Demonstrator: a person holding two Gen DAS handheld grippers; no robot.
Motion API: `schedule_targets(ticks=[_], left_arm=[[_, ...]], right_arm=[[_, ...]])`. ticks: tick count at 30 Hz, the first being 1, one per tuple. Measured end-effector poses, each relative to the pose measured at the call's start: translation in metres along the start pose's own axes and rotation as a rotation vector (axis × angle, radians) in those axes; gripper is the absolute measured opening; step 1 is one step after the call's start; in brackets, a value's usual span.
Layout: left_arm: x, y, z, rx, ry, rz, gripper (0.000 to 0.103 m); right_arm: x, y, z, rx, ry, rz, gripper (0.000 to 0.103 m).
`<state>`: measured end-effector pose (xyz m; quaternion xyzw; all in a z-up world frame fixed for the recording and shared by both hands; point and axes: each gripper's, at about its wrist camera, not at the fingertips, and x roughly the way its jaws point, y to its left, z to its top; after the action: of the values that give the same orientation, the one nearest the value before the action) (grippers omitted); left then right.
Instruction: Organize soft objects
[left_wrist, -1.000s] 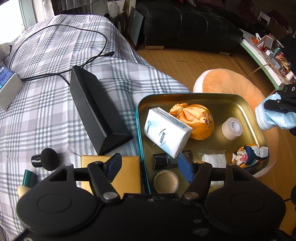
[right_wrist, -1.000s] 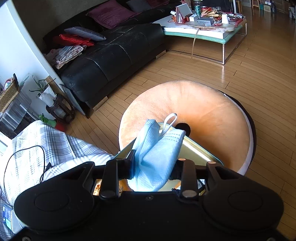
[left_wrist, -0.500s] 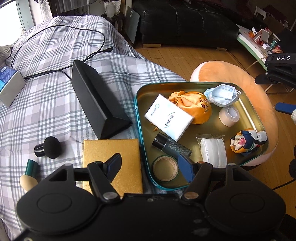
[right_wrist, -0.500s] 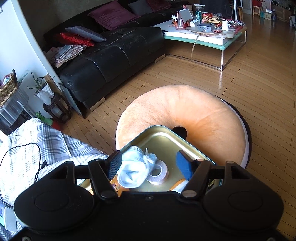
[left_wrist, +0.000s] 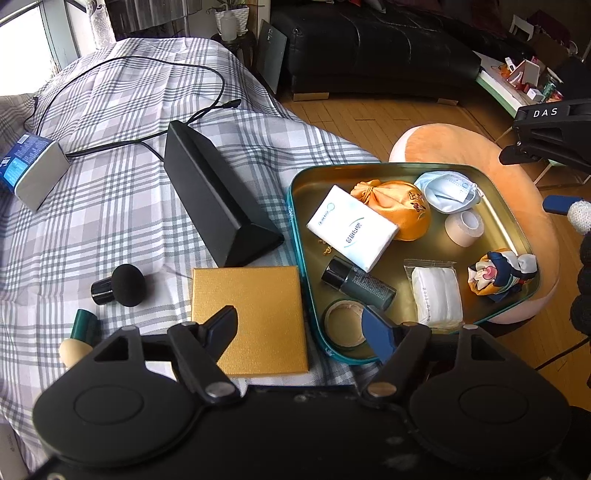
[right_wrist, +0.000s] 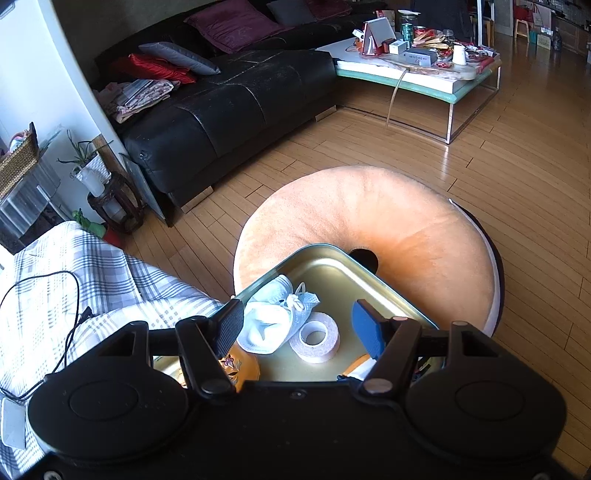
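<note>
A teal-rimmed gold tin tray (left_wrist: 295, 236) rests on an orange ring cushion (left_wrist: 443, 147). In it lie a blue face mask (left_wrist: 448, 190), an orange satin pouch (left_wrist: 399, 206), a white tissue pack (left_wrist: 351, 225), a wrapped white pad (left_wrist: 436, 291), a patterned cloth bundle (left_wrist: 498, 271), two tape rolls and a dark bottle. My left gripper (left_wrist: 301, 328) is open and empty over the gold box (left_wrist: 251, 314) and the tray's near edge. My right gripper (right_wrist: 299, 325) is open and empty above the mask (right_wrist: 273, 317) and a tape roll (right_wrist: 316, 341).
On the plaid cloth (left_wrist: 110, 206) lie a long black box (left_wrist: 214, 199), a black sponge applicator (left_wrist: 122, 284), a green-handled brush (left_wrist: 79, 336), a blue-and-grey box (left_wrist: 29, 173) and a black cable (left_wrist: 147, 110). A black sofa (right_wrist: 229, 107) and a cluttered coffee table (right_wrist: 417, 70) stand beyond.
My right gripper opened and let the blue mask drop into the tray, then rose clear of it. My left gripper pulled back and up a little.
</note>
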<state>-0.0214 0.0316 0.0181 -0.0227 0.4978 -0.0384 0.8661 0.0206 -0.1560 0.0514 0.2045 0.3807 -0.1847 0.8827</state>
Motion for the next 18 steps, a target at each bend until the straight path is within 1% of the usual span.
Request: schedule_targets(ticks=[7,13,18], left_arm=[[-0.016,0.018,-0.012,-0.027,-0.018,0.029,0.074],[-0.027,0.043,-0.028,-0.064,-0.031,0.072,0.080],[-0.032,0.071,-0.041,-0.112,-0.025,0.118,0.080]], right_arm=[[-0.005,0.008,-0.007,-0.056,-0.015,0.034,0.063],[-0.016,0.018,-0.013,-0.111,-0.065,0.090,0.063],[-0.027,0.031,-0.022,-0.175,-0.108,0.148,0.063]])
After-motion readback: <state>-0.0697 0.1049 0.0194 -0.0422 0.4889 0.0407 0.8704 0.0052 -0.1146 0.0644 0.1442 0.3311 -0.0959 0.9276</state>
